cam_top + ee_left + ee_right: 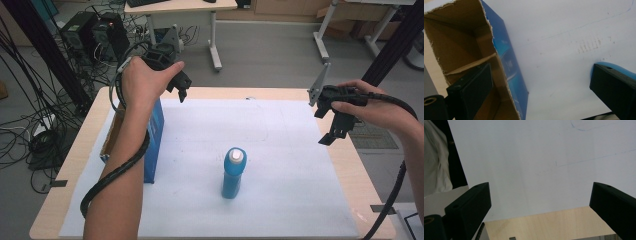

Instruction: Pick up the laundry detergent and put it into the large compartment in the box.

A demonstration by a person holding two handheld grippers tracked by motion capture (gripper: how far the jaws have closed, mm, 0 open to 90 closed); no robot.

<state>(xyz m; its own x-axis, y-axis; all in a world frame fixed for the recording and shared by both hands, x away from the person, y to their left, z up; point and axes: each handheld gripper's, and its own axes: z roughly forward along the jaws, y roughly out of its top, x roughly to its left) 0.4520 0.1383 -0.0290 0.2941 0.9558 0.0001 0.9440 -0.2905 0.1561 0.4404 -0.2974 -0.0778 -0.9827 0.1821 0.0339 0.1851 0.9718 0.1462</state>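
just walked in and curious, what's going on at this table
A person holds a tool in each hand above a table covered by a white sheet. The left tool hangs open over the torn-open top of a blue box at the sheet's left edge. The right tool hangs open over the right edge. Neither holds anything. A blue bottle with a white cap stands upright in the middle, untouched.

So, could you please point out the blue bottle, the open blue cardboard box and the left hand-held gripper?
Blue plastic bottle (233,175): high view, mid-body.
Open blue cardboard box (156,125): high view, blue side.
Left hand-held gripper (183,93): high view, between its jaw tips.
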